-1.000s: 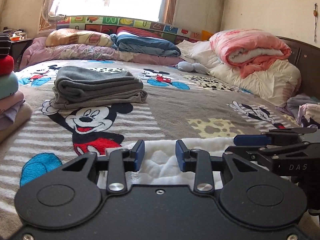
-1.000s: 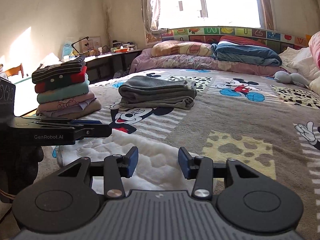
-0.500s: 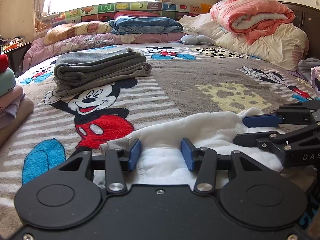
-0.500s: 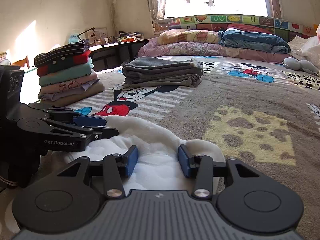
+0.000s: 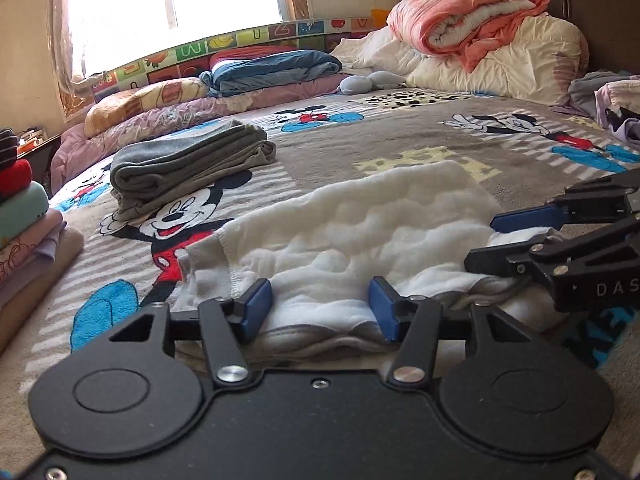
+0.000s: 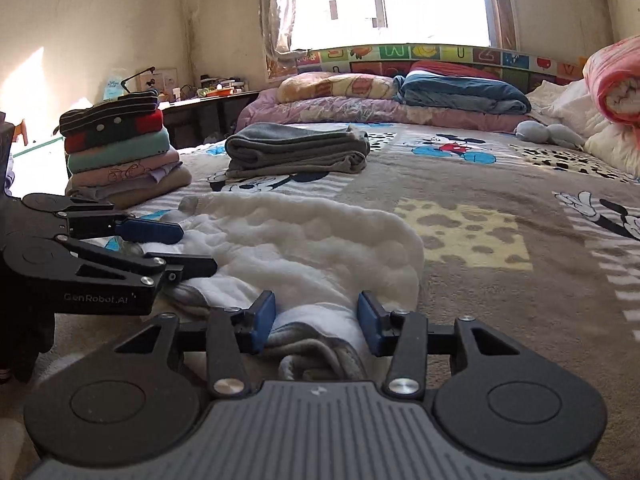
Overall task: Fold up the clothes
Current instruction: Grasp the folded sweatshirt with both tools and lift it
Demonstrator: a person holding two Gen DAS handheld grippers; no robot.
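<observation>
A soft white fleece top [image 5: 360,232] with a grey inside lies bunched and half folded (bumpy all over) on the cartoon-mouse blanket [image 5: 360,136], near the folded grey clothes [image 5: 188,164].

A sunlit window [image 6: 392,0] glares above the bed [image 6: 500,200], cream walls [image 6: 100,20] around, a cluttered desk [image 6: 208,100] at left.

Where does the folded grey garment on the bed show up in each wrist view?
Left wrist view: the grey garment lies upper left, beyond the white garment.
Right wrist view: it lies upper centre-left, right of the stack of folded clothes.
Shared landmark: the blue folded quilt under the window.
</observation>
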